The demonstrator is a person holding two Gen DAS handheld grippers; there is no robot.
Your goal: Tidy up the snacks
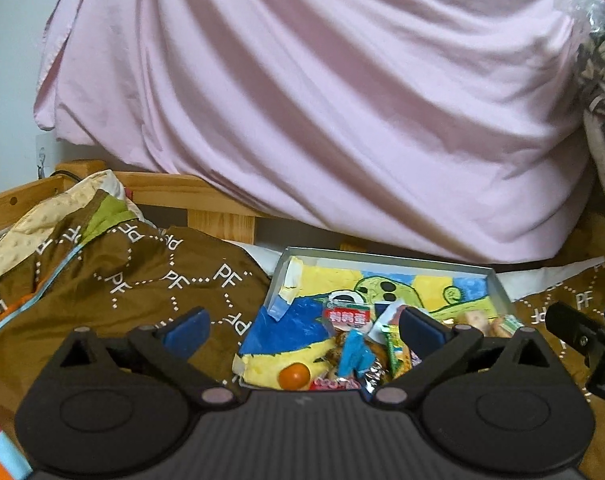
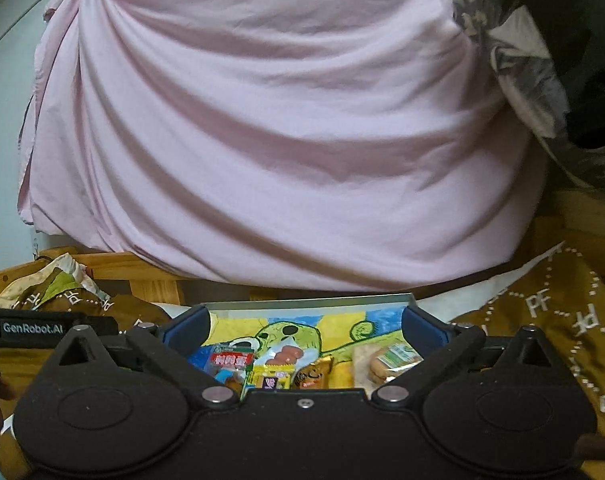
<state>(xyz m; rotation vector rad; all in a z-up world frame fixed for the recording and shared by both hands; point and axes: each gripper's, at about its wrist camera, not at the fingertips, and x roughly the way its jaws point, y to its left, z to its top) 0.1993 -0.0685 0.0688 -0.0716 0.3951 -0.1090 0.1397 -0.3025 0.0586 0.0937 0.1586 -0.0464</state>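
A shallow grey box (image 1: 382,258) with a bright cartoon drawing on its floor lies on the bed. Several snack packets are piled in its near end: a red packet (image 1: 347,316), a blue wrapper (image 1: 356,354), a green-yellow packet (image 1: 398,354) and an orange ball (image 1: 293,375). My left gripper (image 1: 304,320) hovers over the box's near left part, open, holding nothing. In the right wrist view the box (image 2: 302,300) shows the red packet (image 2: 228,360), a yellow packet (image 2: 270,376), a brown packet (image 2: 314,376) and a clear bag of cakes (image 2: 386,360). My right gripper (image 2: 306,318) hangs open above them, nothing gripped.
A brown quilt printed with PF letters (image 1: 142,280) surrounds the box on both sides. A draped pink sheet (image 1: 322,120) hangs behind it over a wooden bed frame (image 1: 206,200). Dark patterned cloth (image 2: 522,60) bulges at the upper right.
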